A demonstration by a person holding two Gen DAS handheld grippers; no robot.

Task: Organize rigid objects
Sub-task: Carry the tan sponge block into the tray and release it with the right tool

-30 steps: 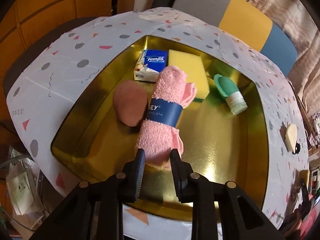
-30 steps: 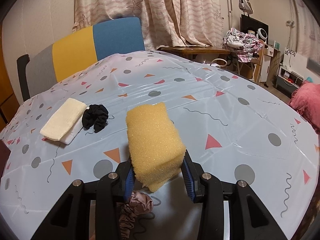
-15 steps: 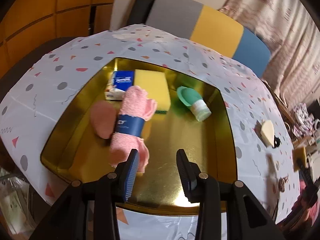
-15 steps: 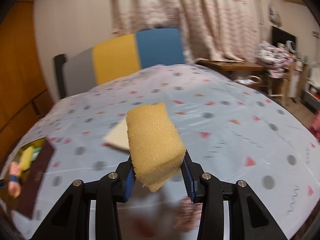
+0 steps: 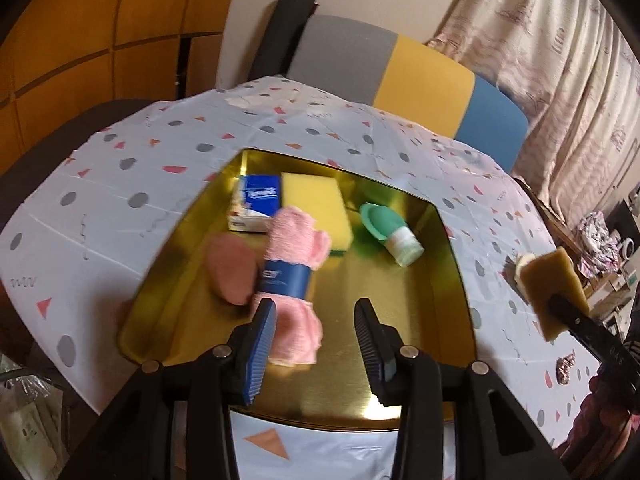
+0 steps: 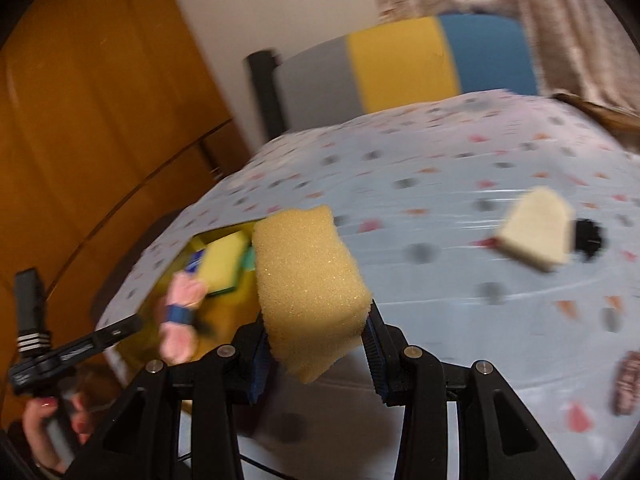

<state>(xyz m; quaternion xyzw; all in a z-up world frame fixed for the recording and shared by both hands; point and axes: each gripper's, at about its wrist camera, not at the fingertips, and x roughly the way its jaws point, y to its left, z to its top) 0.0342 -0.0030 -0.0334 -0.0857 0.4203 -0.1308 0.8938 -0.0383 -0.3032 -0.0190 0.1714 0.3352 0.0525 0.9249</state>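
Observation:
A gold tray (image 5: 420,340) on the patterned tablecloth holds a rolled pink washcloth (image 5: 294,264), a yellow sponge (image 5: 316,204), a blue tissue pack (image 5: 256,200), a green bottle (image 5: 390,232) and a brown round pad (image 5: 232,272). My left gripper (image 5: 314,308) hovers over the tray's near part. Its jaws are opening with nothing between them, and the washcloth's near end lies beside the left finger. My right gripper (image 6: 316,324) is shut on a tan sponge (image 6: 308,288), held in the air right of the tray (image 6: 228,316). That sponge (image 5: 554,280) also shows in the left wrist view.
A folded cream cloth (image 6: 536,236) and a black scrunchie (image 6: 588,236) lie on the table to the right. A pink scrunchie (image 6: 628,380) sits near the right edge. A grey, yellow and blue chair (image 6: 400,60) stands behind the table. A hand (image 6: 44,420) holds the left gripper.
My left gripper let go of the pink washcloth, opened and rose. My right gripper swung left with the tan sponge, from the table's open part towards the tray.

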